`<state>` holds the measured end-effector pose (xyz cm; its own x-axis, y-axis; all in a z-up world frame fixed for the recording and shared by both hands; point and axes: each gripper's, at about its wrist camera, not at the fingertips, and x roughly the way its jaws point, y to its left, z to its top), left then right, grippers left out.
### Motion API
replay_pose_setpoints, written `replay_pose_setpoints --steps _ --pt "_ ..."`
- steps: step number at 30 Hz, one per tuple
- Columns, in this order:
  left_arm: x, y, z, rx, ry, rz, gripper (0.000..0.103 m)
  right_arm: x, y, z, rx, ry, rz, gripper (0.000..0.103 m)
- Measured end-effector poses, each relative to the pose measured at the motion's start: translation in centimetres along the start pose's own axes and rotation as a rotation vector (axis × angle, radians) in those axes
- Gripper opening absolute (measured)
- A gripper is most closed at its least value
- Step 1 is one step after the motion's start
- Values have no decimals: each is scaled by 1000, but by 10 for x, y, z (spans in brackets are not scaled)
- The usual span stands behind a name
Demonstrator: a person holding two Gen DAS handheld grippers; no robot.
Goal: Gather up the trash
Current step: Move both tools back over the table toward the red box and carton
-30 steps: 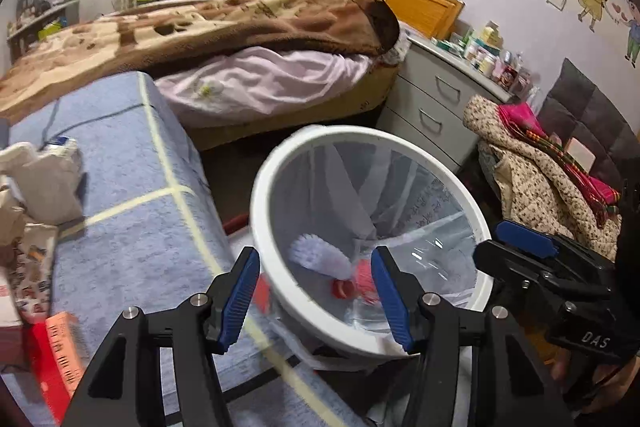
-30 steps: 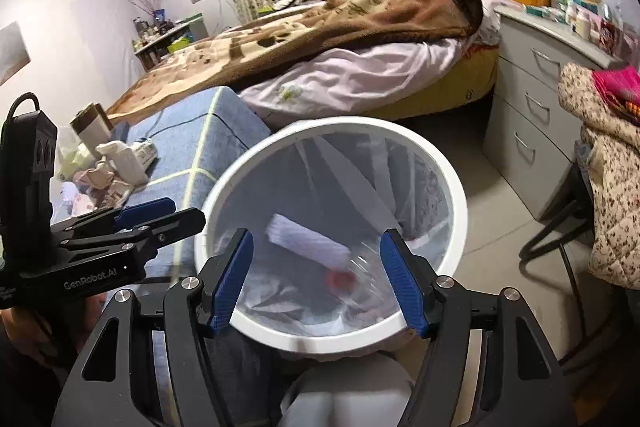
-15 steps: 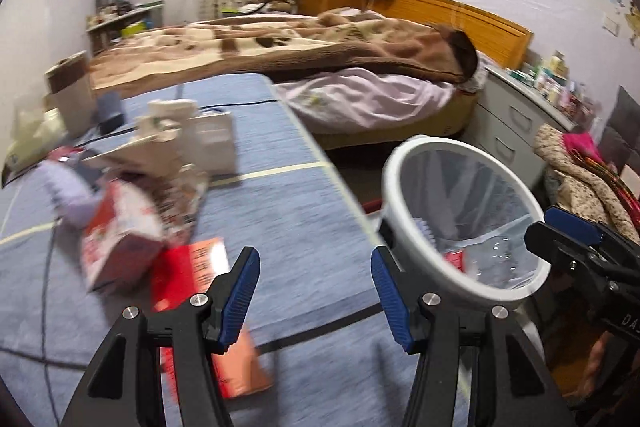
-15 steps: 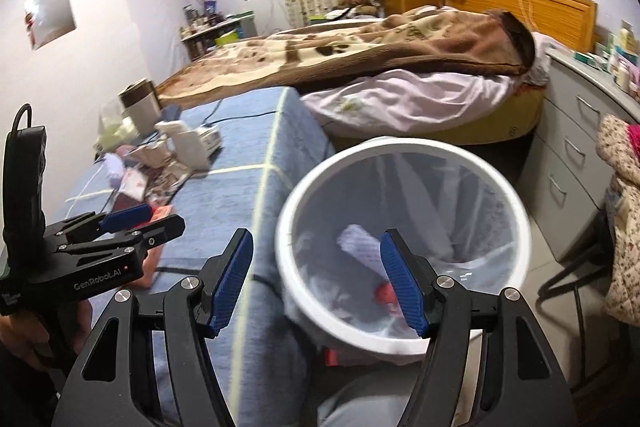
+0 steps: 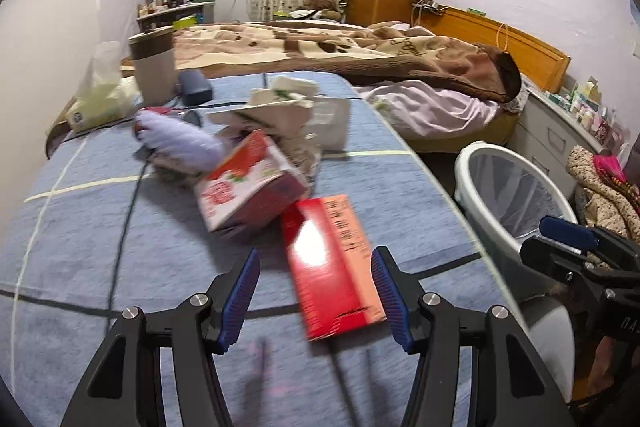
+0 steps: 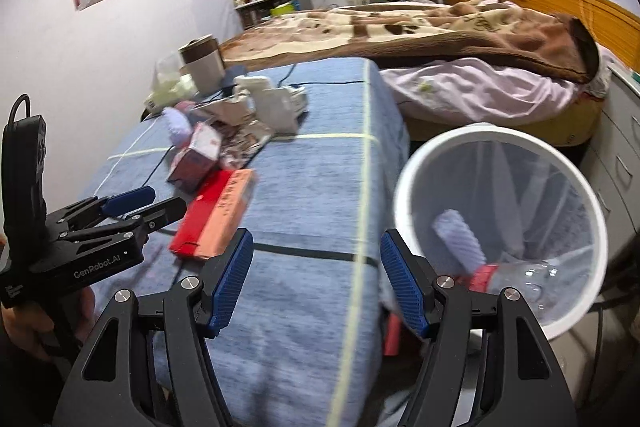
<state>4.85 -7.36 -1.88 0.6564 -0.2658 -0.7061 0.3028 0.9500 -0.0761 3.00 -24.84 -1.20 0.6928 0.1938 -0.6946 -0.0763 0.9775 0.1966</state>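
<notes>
— Can you read anything from here?

— "GenRobot.AI", white letters on the black body of the left gripper (image 6: 142,209). The right gripper (image 5: 568,239) shows "DA" at its edge; the rest is cut off.

— And the red carton (image 5: 334,269) on the desk?

— It has dark print down its paler side, too blurred to read. The pink box (image 5: 248,189) is the same: printed, but unreadable.

I am seeing the blue-covered surface (image 5: 80,227) carrying a red box (image 5: 334,267), a pink carton (image 5: 248,187), crumpled papers (image 5: 280,107) and a cup (image 5: 154,67).
</notes>
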Motion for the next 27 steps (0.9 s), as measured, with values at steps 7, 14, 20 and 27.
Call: replay_pose_setpoints --steps 7,14,20,27 --pt "-7 32 -10 -51 8 33 58 18 27 1 -25 36 43 68" --pt "-16 68 -15 -121 11 60 58 38 52 5 -47 69 63 68" --pt "-20 87 -16 -139 -4 59 58 59 72 10 -44 103 68 68" --pt "-23 108 -17 -162 -18 51 58 81 90 12 -56 135 59 68"
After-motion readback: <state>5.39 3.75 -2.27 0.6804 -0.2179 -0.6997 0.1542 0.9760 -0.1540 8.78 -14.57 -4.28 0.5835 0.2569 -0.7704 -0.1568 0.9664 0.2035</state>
